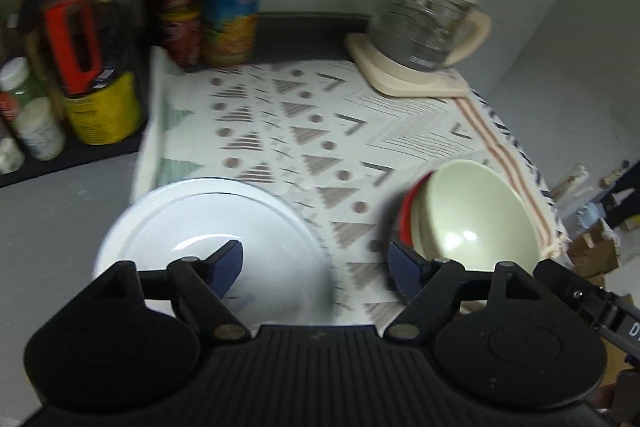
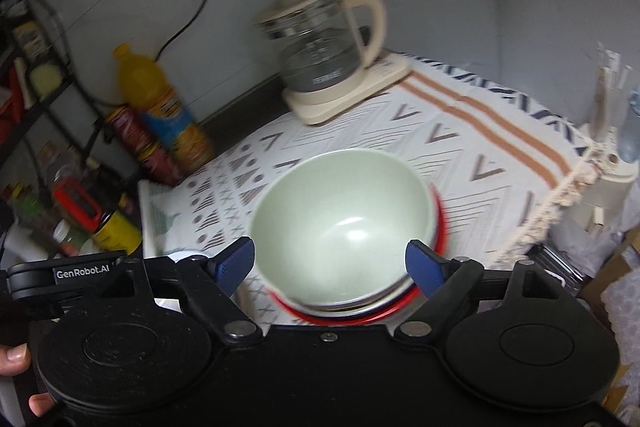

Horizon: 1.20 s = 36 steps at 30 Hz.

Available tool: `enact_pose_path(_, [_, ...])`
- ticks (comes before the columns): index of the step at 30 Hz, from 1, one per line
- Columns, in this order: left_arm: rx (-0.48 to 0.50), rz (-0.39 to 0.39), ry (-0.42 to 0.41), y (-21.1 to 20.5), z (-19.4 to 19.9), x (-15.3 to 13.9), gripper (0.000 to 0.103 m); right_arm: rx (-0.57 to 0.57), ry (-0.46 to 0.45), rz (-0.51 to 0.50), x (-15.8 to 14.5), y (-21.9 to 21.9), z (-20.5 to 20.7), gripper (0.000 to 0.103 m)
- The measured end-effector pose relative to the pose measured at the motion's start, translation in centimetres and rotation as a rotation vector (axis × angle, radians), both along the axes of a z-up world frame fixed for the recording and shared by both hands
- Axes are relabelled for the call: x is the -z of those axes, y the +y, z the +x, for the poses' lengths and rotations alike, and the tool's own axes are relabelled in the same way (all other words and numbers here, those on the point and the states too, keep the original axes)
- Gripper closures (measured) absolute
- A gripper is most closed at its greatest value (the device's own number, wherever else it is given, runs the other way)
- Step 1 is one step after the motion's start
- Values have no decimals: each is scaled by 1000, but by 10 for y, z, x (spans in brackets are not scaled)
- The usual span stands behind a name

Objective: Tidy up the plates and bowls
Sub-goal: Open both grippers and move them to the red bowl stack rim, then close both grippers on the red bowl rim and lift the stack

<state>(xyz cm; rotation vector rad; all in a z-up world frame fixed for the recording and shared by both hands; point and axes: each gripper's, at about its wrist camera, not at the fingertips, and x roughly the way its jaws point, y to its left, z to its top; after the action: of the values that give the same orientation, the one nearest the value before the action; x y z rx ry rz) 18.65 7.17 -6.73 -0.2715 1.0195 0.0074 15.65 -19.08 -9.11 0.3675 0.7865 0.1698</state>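
The right gripper point(image 2: 330, 261) hovers, blue fingers point(image 2: 236, 261) wide and empty, over the pale green bowl point(image 2: 344, 223) nested on red-rimmed dishes point(image 2: 436, 227), while the left gripper point(image 1: 316, 263), equally wide, overhangs the white round plate point(image 1: 212, 247) on the patterned table point(image 1: 304, 131); a lopsided pinch could tip the stack.

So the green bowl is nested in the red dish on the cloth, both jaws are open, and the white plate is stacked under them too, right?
Not quite. The white plate is not under them: the left wrist view shows it lying apart on the cloth, to the left of the green bowl. The bowl does sit in the red dish, and the left gripper and right gripper are both open.
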Motion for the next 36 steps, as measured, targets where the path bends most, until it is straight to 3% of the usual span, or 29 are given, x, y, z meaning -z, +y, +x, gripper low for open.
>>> enact_pose_path(8, [118,-42,3,-38,31,6,25,107,36,5,10,-34,1,20])
enact_pose_path(21, [252,-15,81,-69,77,42,27,221,153,70,52,-59,23,21])
enact_pose_path(24, [288,-28,91,-70,84,50,30,225,182,89,63,-57,30,27])
enact_pose_path(26, [303,-34,106,-71,88,56,40,217,208,102,71,-55,33,35])
enact_pose_path(32, [330,-58,172,-72,96,75,69,190,245,132,80,-50,42,43])
enact_pose_path(36, [326,-69,201,-69,98,81,79,175,270,165,84,-49,48,49])
